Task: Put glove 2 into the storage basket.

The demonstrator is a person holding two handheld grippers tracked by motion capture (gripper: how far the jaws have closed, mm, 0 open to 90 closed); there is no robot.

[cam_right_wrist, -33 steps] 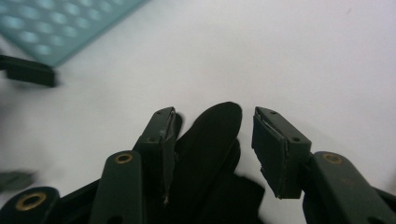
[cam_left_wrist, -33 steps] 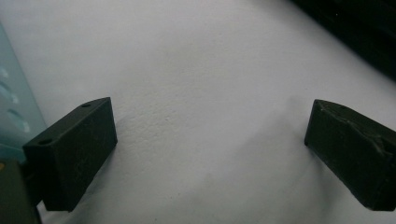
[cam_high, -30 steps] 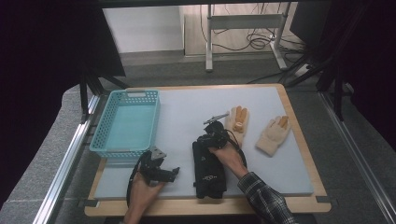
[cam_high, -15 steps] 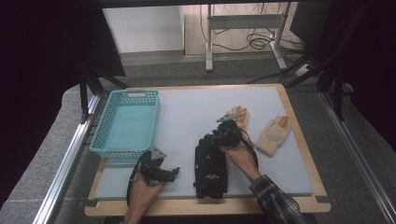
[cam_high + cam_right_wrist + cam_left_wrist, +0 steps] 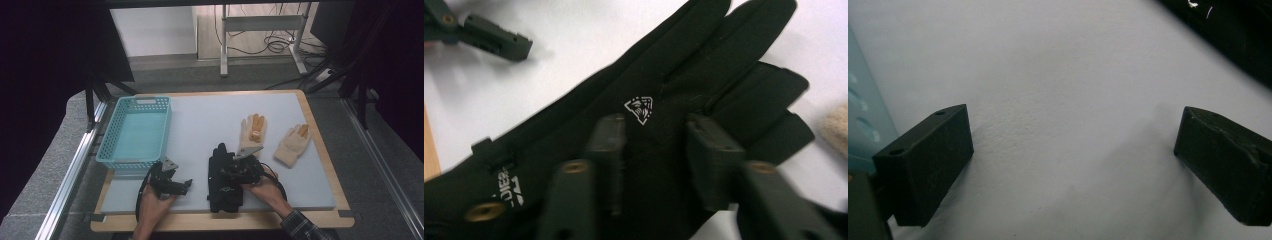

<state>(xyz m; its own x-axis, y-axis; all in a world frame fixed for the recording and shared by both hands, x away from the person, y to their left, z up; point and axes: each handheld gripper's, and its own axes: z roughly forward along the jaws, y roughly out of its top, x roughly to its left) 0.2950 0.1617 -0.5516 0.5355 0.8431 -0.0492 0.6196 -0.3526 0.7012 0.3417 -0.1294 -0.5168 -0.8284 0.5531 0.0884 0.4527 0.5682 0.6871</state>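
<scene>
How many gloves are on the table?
3 that show. A black glove lies near the front edge under the right gripper. Two tan gloves lie further right: one just past the black one, the other nearest the right edge. The black one might hide another beneath.

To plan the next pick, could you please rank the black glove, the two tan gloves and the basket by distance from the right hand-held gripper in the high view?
1. Black glove: directly under the right hand-held gripper.
2. Left tan glove: just beyond it.
3. Right tan glove: farther right.
4. Basket: far left.
</scene>
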